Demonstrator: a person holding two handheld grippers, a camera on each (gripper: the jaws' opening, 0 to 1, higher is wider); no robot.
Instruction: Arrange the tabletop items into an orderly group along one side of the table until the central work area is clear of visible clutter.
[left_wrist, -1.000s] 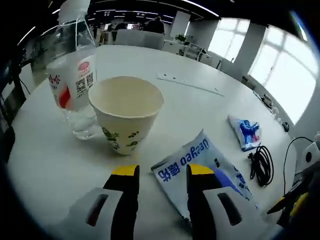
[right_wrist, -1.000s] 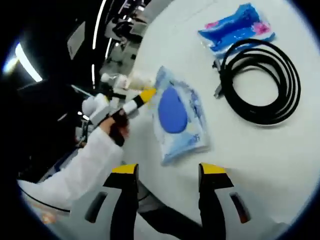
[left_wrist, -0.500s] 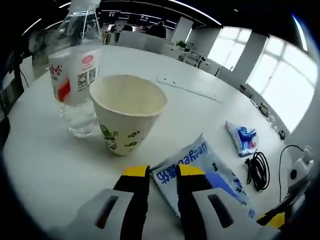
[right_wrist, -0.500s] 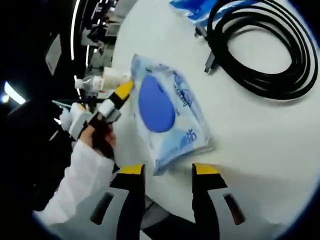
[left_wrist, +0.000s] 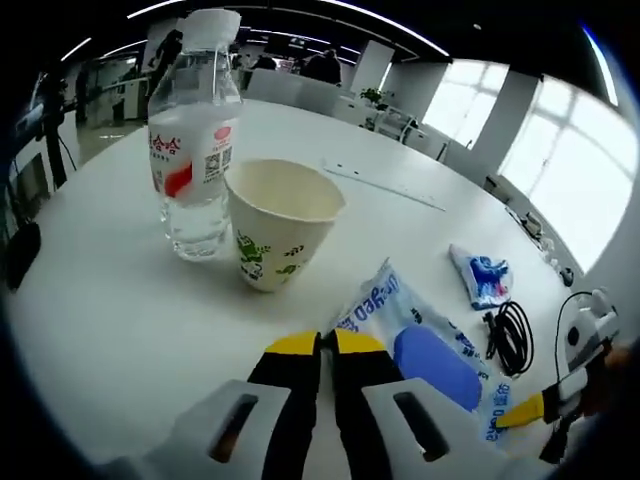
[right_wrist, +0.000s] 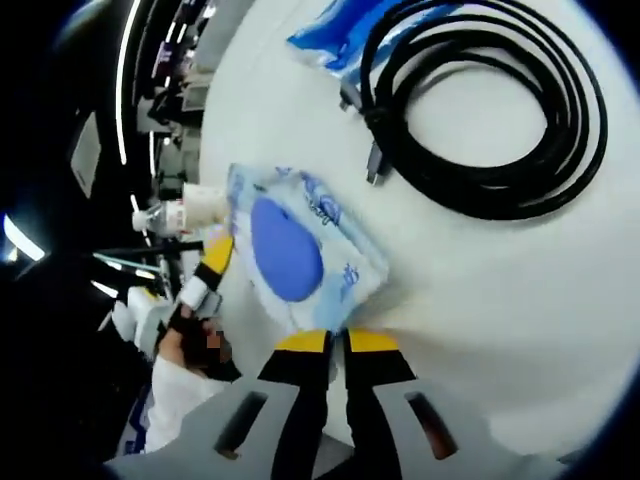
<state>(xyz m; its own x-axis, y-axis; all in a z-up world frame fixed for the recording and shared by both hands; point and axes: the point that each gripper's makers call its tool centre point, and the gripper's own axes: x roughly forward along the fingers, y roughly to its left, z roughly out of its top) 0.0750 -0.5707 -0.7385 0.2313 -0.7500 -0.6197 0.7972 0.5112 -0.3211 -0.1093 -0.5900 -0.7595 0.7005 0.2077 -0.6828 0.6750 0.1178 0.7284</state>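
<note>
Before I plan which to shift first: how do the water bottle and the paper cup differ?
The water bottle is clear plastic with a white cap and a red-and-white label; the paper cup is opaque cream with green leaf prints. The water bottle stands taller and is capped; the paper cup is shorter, open-topped and looks empty. Both stand upright, side by side on the white table.

Both the left claw (left_wrist: 327, 343) and right claw (right_wrist: 335, 341) have jaws pressed together.
</note>
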